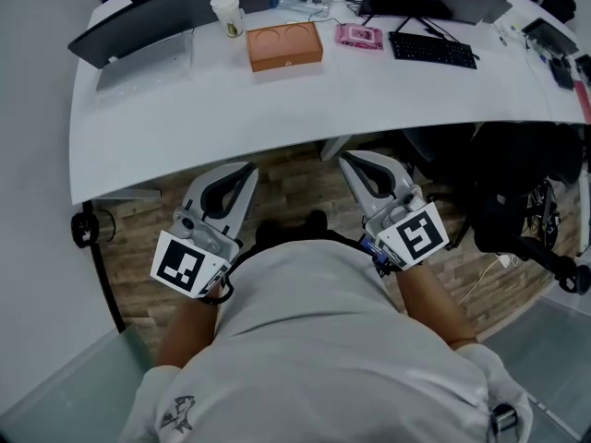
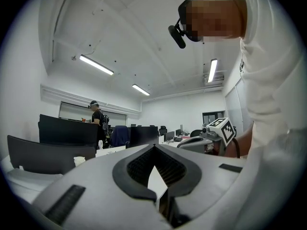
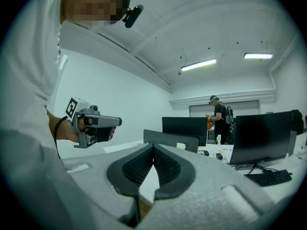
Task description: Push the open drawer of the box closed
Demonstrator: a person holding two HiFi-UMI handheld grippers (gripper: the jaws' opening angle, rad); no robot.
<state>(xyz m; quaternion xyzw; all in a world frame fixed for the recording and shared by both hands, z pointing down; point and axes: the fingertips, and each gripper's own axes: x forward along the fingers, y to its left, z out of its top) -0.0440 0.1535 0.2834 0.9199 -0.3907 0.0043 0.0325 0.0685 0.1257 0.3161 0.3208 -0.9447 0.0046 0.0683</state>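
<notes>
The left claw (image 1: 246,169) and the right claw (image 1: 348,161) are held with tips pressed together, nothing between them, just short of the near edge of the white tabletop (image 1: 277,127). On its far side the box (image 1: 284,46) is seen: orange-brown, flat, with two round hollows on top, between a paper cup (image 1: 227,15) on its left and a pink object (image 1: 358,35) on its right.

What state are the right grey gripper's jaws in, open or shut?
Shut: the right grey gripper shows its ribbed pads meeting at the tips, nothing between them.
</notes>
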